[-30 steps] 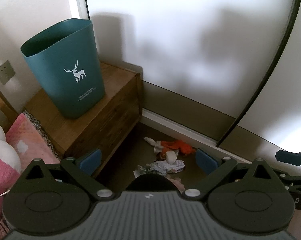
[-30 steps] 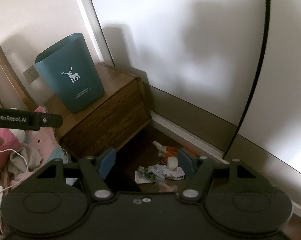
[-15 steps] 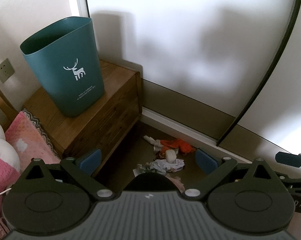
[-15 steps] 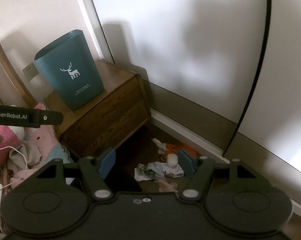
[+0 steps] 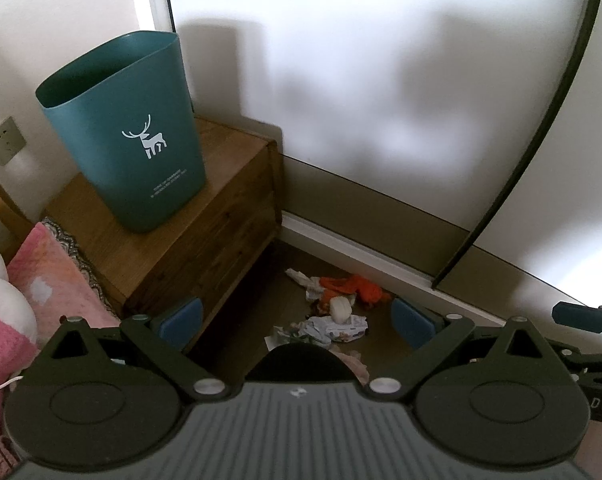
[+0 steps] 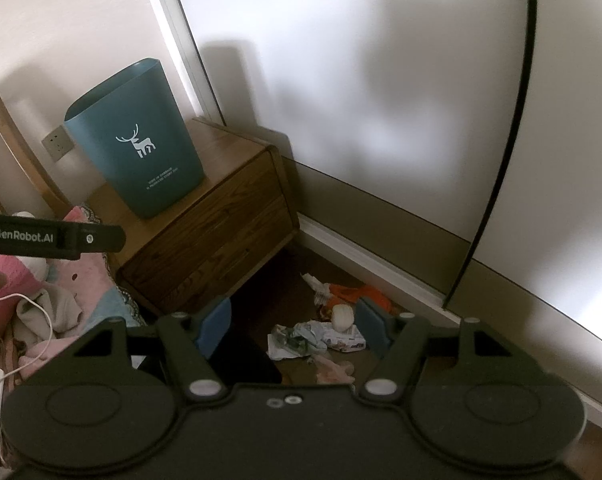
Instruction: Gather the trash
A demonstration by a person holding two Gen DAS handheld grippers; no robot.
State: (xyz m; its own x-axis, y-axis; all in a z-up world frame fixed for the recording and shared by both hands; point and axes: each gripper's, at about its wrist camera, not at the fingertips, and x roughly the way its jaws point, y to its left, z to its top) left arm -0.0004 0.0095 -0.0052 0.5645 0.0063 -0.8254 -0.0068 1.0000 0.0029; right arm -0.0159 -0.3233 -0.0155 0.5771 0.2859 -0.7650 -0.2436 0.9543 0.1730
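Below both wide-open, empty tongs, crumpled paper trash and perhaps orange plastic litter smooth flooring.

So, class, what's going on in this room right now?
A person holds two grippers above a pile of trash on the floor beside a wooden nightstand. The left gripper and right gripper are both open and empty. Nothing is picked up yet. A teal bin stands upright on the nightstand.
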